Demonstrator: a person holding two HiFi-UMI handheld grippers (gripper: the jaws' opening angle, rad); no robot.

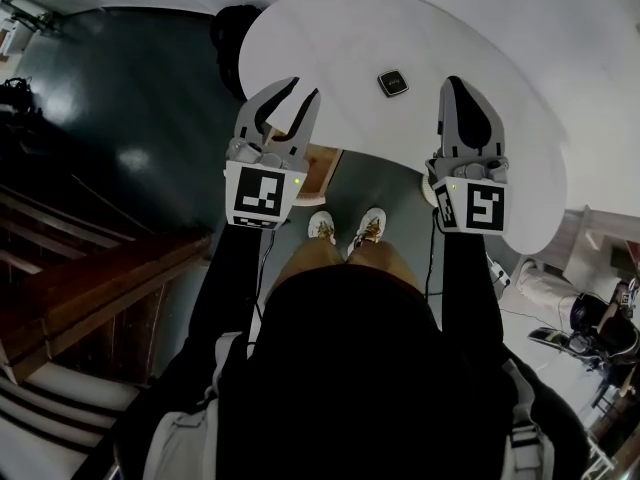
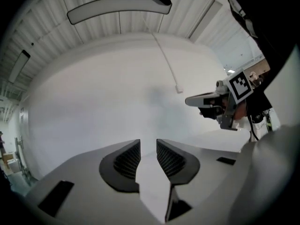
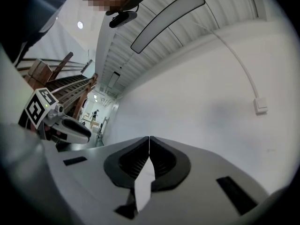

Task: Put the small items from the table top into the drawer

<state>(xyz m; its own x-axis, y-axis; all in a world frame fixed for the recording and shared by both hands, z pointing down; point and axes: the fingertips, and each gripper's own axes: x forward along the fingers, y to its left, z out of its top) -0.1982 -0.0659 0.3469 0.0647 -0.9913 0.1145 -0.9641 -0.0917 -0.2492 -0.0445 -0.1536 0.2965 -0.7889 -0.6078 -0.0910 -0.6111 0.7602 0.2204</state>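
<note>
A small dark square item [image 1: 393, 83] lies on the white round table [image 1: 350, 38], between the tips of my two grippers in the head view. My left gripper [image 1: 303, 90] is held over the table's near edge, open, with nothing between its fingers [image 2: 129, 161]. The right gripper [image 1: 455, 81] hangs to the right of the item with its jaws touching, empty. Both gripper views look at a white wall rather than the table. A wooden drawer-like box [image 1: 318, 173] shows just under the table's near edge, beside the left gripper.
A wooden staircase [image 1: 80, 268] runs along the left. The person's shoes [image 1: 345, 228] stand on the dark floor below the table edge. A wall box on a cable [image 3: 260, 105] and a long ceiling lamp [image 2: 117, 6] show in the gripper views.
</note>
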